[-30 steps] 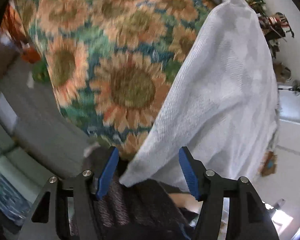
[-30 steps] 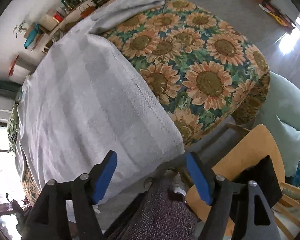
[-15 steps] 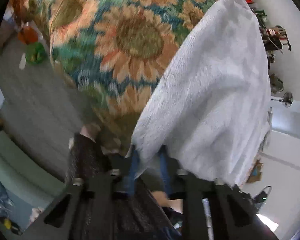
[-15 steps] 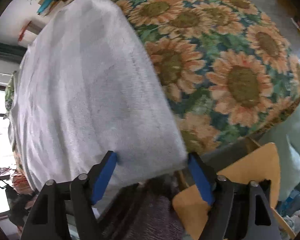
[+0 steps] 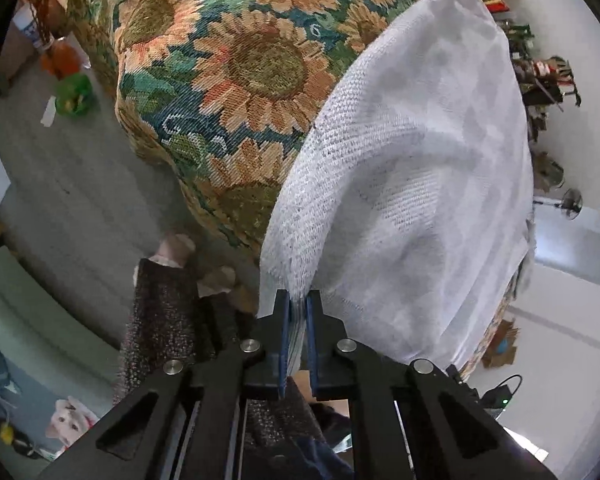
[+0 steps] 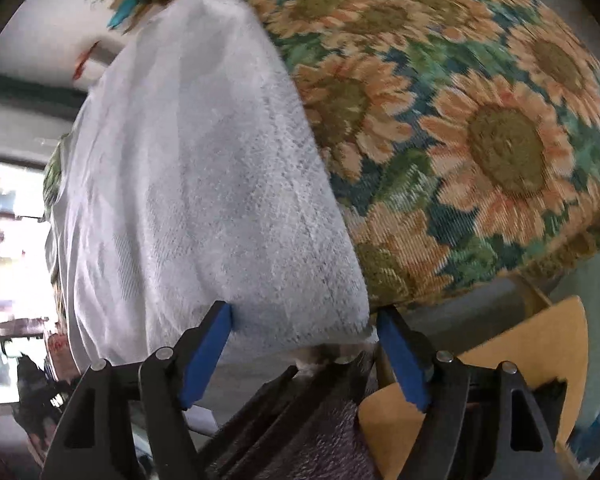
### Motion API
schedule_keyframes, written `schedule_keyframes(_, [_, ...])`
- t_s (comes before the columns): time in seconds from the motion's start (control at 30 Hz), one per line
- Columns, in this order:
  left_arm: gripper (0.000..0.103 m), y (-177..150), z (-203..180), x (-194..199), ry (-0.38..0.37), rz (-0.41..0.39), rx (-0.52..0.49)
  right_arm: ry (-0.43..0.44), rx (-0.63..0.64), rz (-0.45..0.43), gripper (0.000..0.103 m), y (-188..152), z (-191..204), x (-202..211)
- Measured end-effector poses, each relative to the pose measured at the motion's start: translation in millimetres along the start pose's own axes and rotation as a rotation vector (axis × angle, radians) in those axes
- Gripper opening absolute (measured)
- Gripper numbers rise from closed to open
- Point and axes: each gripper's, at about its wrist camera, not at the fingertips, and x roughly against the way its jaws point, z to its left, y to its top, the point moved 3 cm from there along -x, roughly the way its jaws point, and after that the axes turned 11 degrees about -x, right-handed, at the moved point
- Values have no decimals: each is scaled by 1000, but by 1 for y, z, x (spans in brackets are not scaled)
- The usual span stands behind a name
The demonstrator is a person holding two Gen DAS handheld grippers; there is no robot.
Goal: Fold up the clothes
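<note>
**Near corners of the white cloth: one pinched, one straddled**

One white woven cloth is spread over a table covered by a sunflower-patterned tablecloth, its near edge hanging past the table's rim. In the left wrist view, bare grey floor is seen to the left of the table, with room beside the hanging corner. In the right wrist view, a wooden chair back stands close below and right of the table edge, leaving less room on that side.

The left gripper is pressed together on the cloth's near left corner, a thin fold of fabric being pinched between its blue pads. A second ago those jaws stood spread with the corner loose between them; they have just been closing. The right gripper is held spread, its two pads straddling the cloth's near right corner without pressing it. Since the earlier frame it has been brought lower and nearer to the cloth's edge.

Counted: one cloth, one tablecloth, two grippers, one chair.
</note>
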Motion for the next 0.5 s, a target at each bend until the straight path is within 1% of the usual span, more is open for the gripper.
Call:
schedule_keyframes(0.13, [8, 1, -4, -8, 20, 23, -10, 29, 65, 5, 78, 2, 2, -5])
schedule_keyframes(0.27, [8, 3, 2, -25, 31, 24, -18, 76, 35, 11, 79, 12, 2, -13])
schedule_keyframes(0.3, [8, 4, 3, -29, 36, 23, -20, 83, 24, 14, 74, 14, 4, -13])
schedule_keyframes(0.33, [8, 5, 3, -32, 41, 22, -21, 89, 14, 19, 59, 15, 7, -12])
schedule_keyframes(0.37, [8, 7, 1, -28, 43, 20, -17, 95, 4, 23, 52, 16, 10, -10])
schedule_keyframes(0.4, [8, 7, 1, -27, 45, 20, -8, 100, -6, 27, 48, 17, 13, -9])
schedule_keyframes(0.43, [8, 7, 2, -26, 46, 20, 2, 106, -16, 32, 36, 18, 16, -8])
schedule_keyframes(0.47, [8, 7, 2, -26, 48, 20, 11, 112, -26, 36, 19, 19, 19, -7])
schedule_keyframes(0.5, [8, 7, 3, -24, 41, 28, 23, 117, -23, 36, 18, 17, 22, -2])
